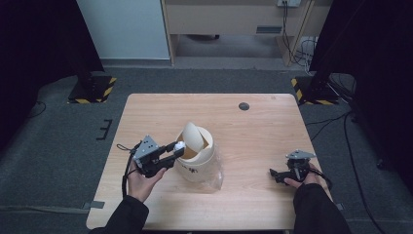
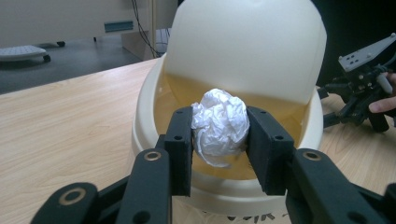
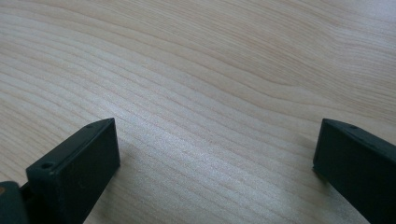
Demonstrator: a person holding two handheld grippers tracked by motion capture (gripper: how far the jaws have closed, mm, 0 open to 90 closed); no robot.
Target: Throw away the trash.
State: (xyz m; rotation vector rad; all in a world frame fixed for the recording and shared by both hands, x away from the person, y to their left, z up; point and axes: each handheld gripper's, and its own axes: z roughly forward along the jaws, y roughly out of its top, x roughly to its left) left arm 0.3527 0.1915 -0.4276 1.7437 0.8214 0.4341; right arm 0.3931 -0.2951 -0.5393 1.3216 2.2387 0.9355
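Near the middle of the worktop, by view:

High view, bin: a cream swing-lid bin [image 1: 198,158] stands on the wooden worktop [image 1: 253,136], a little toward the near edge, with clear plastic bunched at its base.
High view, left gripper: the left gripper [image 1: 176,148] reaches in from the left-edge side and holds a white paper ball [image 1: 179,145] right at the bin's rim.
High view, right gripper: the right gripper [image 1: 275,174] sits low near the near right corner, well apart from the bin.

Left gripper view, grip: both black jaws are clamped on the crumpled paper ball [image 2: 220,126], one pad on each side.
Left gripper view, place: the ball hangs over the bin's [image 2: 149,107] opening, just in front of the tilted lid [image 2: 247,46].
Left gripper view, background: the other gripper [image 2: 359,88] shows far off at the right, a fingertip on it.

Right gripper view, jaws: they stand wide apart, with nothing between them.
Right gripper view, surface: bare wood grain of the worktop [image 3: 210,93] lies close beneath.
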